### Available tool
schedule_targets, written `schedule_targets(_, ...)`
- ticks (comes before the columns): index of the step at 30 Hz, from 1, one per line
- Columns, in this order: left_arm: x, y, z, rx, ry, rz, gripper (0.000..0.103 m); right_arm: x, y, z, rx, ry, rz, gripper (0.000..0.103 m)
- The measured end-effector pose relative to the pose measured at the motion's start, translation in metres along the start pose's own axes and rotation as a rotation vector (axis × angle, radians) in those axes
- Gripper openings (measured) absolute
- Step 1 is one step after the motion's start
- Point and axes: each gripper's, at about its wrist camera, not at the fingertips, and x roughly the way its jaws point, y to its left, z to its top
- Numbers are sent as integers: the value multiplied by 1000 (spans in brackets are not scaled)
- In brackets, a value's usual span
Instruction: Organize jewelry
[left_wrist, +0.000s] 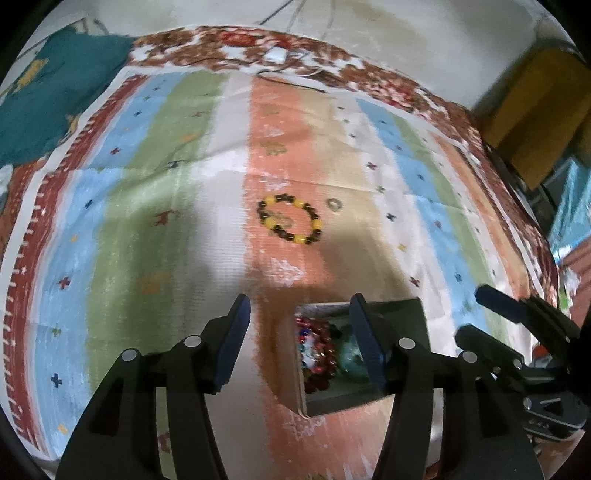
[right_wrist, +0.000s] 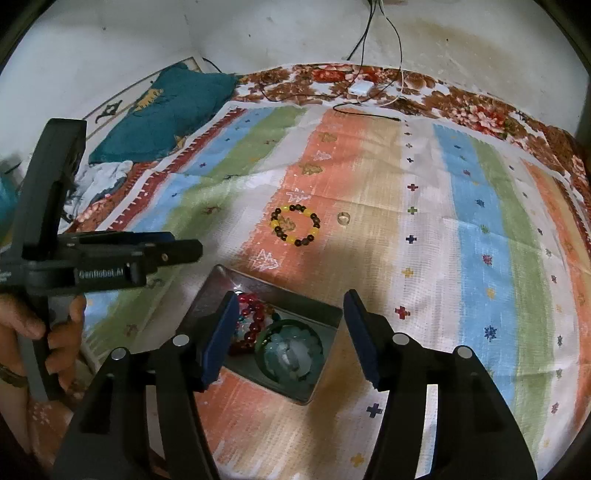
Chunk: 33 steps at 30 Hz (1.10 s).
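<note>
A yellow and dark bead bracelet (left_wrist: 289, 219) (right_wrist: 295, 224) lies flat on the striped cloth. A small ring (left_wrist: 334, 204) (right_wrist: 343, 218) lies just right of it. A square metal box (left_wrist: 402, 314) (right_wrist: 218, 291) sits nearer me and holds a red bead bracelet (left_wrist: 319, 347) (right_wrist: 255, 321) and a green bangle with pale beads (right_wrist: 291, 350). My left gripper (left_wrist: 301, 332) is open and empty above the box's left side. My right gripper (right_wrist: 290, 332) is open and empty over the box. The left gripper also shows in the right wrist view (right_wrist: 184, 251).
The striped cloth (right_wrist: 461, 258) covers a floral bedsheet (right_wrist: 480, 114). A teal pillow (right_wrist: 166, 114) lies at the far left. A white charger (right_wrist: 360, 89) with cables sits at the far edge by the wall. A yellow-brown cabinet (left_wrist: 535, 110) stands at the right.
</note>
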Motion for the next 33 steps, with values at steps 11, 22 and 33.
schedule_targets(11, 12, 7, 11, -26, 0, 32, 76, 11, -14, 8, 35, 4, -29, 67)
schedule_targets(22, 31, 14, 23, -11, 7, 89, 91, 29, -19, 19, 32, 26, -56, 83)
schedule_targets(33, 46, 24, 41, -51, 12, 78, 94, 54, -48, 35, 110, 44, -88, 83)
